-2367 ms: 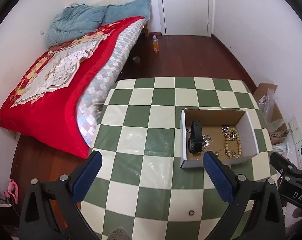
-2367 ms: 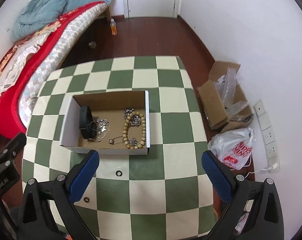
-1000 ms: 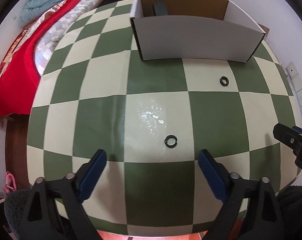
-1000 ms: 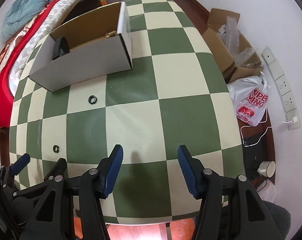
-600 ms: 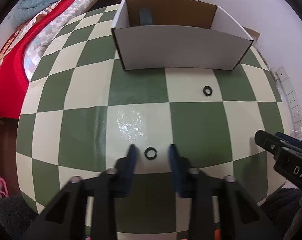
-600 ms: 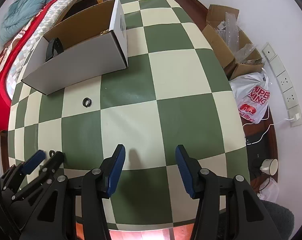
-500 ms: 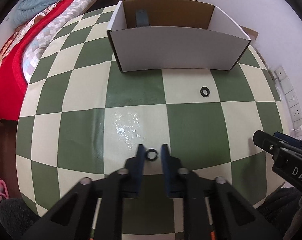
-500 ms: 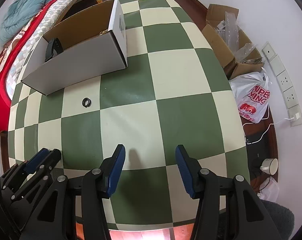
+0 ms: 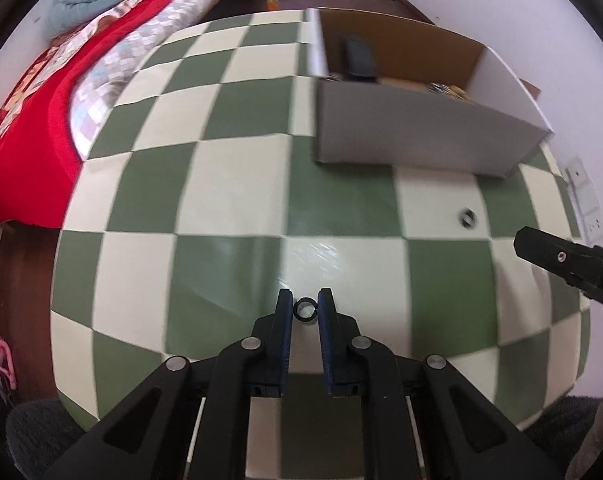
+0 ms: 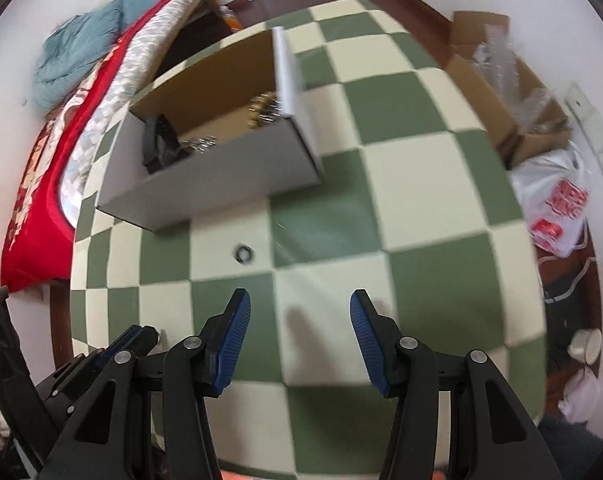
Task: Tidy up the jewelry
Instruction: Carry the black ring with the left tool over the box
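My left gripper (image 9: 305, 309) is shut on a small black ring (image 9: 305, 308) held between its blue pads just above the checkered table (image 9: 237, 184). A second black ring (image 9: 467, 216) lies on the table right of centre; it also shows in the right wrist view (image 10: 244, 254). The white cardboard box (image 9: 413, 136) stands at the far side and holds a black clip, chains and beads; it also shows in the right wrist view (image 10: 221, 176). My right gripper (image 10: 299, 320) is open and empty over the table's near part.
A bed with a red blanket (image 9: 29, 92) lies left of the table. A cardboard box (image 10: 501, 92) and a plastic bag (image 10: 557, 208) sit on the floor to the right. Wall sockets (image 9: 585, 200) are at the right.
My left gripper has closed on the near black ring and lifted, swinging so the box now sits to the right. My right gripper has opened wider and moved nearer the box.
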Available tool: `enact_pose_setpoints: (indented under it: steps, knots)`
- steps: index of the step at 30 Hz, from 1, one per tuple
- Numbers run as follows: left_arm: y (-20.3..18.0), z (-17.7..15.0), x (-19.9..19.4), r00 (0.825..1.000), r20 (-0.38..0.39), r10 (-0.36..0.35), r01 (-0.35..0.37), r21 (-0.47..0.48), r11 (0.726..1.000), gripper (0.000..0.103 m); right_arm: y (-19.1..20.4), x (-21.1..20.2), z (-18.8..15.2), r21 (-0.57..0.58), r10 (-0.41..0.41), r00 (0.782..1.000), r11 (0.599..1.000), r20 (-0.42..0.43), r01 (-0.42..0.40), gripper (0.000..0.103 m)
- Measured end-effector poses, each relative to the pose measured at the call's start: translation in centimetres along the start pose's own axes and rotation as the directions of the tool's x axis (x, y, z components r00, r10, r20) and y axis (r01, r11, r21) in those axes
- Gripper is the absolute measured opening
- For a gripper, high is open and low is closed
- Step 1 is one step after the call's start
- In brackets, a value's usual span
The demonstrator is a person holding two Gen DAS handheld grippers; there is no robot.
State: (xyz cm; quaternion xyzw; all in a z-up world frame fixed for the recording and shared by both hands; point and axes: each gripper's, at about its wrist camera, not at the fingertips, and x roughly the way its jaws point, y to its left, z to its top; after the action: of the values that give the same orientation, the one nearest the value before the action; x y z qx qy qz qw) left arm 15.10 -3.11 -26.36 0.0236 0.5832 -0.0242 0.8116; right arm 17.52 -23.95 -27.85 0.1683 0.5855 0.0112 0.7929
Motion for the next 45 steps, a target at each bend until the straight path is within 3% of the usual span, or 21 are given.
enact_pose_setpoints:
  steps: [8,14,18,19,28,32,36,39,45]
  knots:
    - [3.0,1.3,0.8,1.000,-0.003,0.017,-0.017,-0.053,0.998,0.010,4.0,3.3,1.0,-0.109,-0.075,0.997,0.991,-0.001,0.075,0.053]
    - [3.4,1.5,0.7,1.000,0.000,0.004,-0.004,-0.066,0.998,0.010,6.1,4.1,1.1,-0.199,-0.163,0.987,0.966,0.015,0.162,0.035]
    - [3.6,1.5,0.7,1.000,-0.001,-0.002,0.002,-0.075,0.997,0.010,6.9,4.3,0.4,-0.263,-0.213,0.976,0.940,0.044,0.218,0.012]
    - [3.6,1.4,0.7,1.000,-0.001,-0.002,0.002,-0.077,0.997,0.010,6.9,4.2,0.3,-0.273,-0.219,0.975,0.936,0.048,0.223,0.012]
    - [3.1,2.1,-2.1,0.999,0.034,-0.041,0.043,-0.066,0.997,0.010,3.7,-0.7,0.4,-0.102,-0.059,0.996,0.993,0.072,0.066,0.012]
    - [2.0,4.1,-4.9,0.992,0.065,-0.109,0.113,-0.058,0.992,0.010,3.0,-4.6,1.3,-0.054,0.006,0.993,0.999,0.118,0.001,0.012]
    - [0.1,7.9,-7.2,0.974,0.091,-0.208,0.211,-0.028,0.977,0.010,2.9,-7.2,4.5,-0.031,0.080,0.985,0.997,0.154,-0.076,0.012]
    - [-1.6,11.9,-7.5,0.959,0.082,-0.271,0.271,0.009,0.963,0.010,3.0,-6.9,7.8,-0.023,0.112,0.984,0.994,0.138,-0.110,0.012]
    - [-3.5,18.4,-3.9,0.955,-0.013,-0.296,0.296,0.039,0.954,0.010,2.6,-3.3,12.4,0.017,0.114,0.992,0.993,0.054,-0.115,0.012]
